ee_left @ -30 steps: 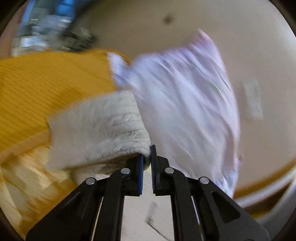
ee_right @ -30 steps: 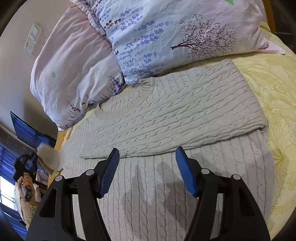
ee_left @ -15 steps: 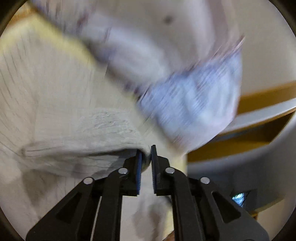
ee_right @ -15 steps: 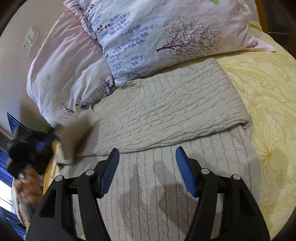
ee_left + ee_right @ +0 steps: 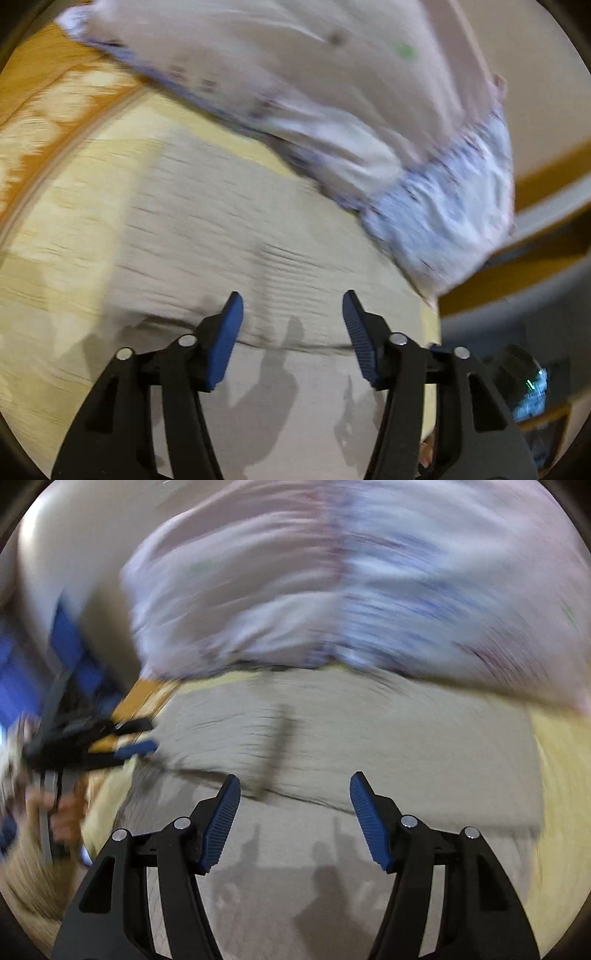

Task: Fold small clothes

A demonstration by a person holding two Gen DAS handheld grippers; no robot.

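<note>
Your left gripper [image 5: 291,314] has just been opening, nothing between its jaws, and your right gripper [image 5: 295,797] also stands open and empty. Both hang above the folded beige sweater [image 5: 351,738] on the yellow bedspread [image 5: 554,812], pillows [image 5: 332,590] beyond.

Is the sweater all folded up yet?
Not yet. Both sleeves already look folded across the sweater, which lies flat on the yellow bedspread below the pillows. The left hand-held gripper has just been opening, nothing between its jaws. The right hand-held gripper is open and empty too. The long lower part probably remains to be folded up.
</note>
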